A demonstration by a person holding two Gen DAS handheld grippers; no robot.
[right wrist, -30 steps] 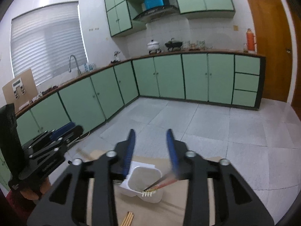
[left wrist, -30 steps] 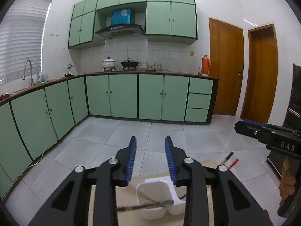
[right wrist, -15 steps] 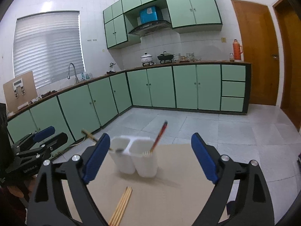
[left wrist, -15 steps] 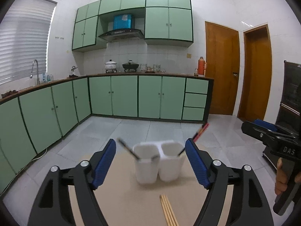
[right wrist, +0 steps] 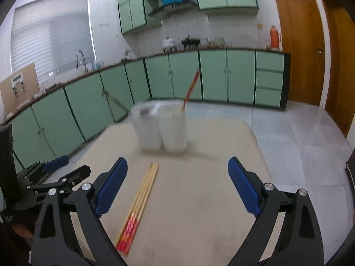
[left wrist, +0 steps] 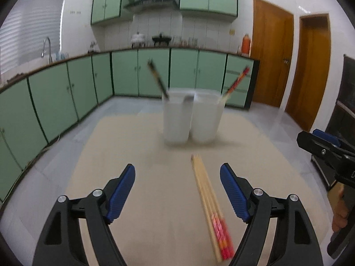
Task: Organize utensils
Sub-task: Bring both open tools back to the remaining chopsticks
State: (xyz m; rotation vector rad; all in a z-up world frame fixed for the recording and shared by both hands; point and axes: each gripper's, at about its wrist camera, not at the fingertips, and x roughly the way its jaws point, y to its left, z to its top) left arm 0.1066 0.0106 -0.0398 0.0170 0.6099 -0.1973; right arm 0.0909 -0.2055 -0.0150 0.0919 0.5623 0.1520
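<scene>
Hovering over the beige mat with the left gripper spread wide and empty, and the right gripper widening further, nothing between its blue pads either. Sitting between steps, judging by the layout: a dark-handled utensil and a red-handled one already leaning in the white twin-cup holder at the mat's far end, the bundle of chopsticks lying loose on the mat nearer the camera. Probably calling next for lowering one gripper onto the bundle, pinching it across its width, then carrying it to a cup.

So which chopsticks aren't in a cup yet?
The bundle of chopsticks lying flat on the table; the red-ended chopstick already stands in the right cup.
</scene>
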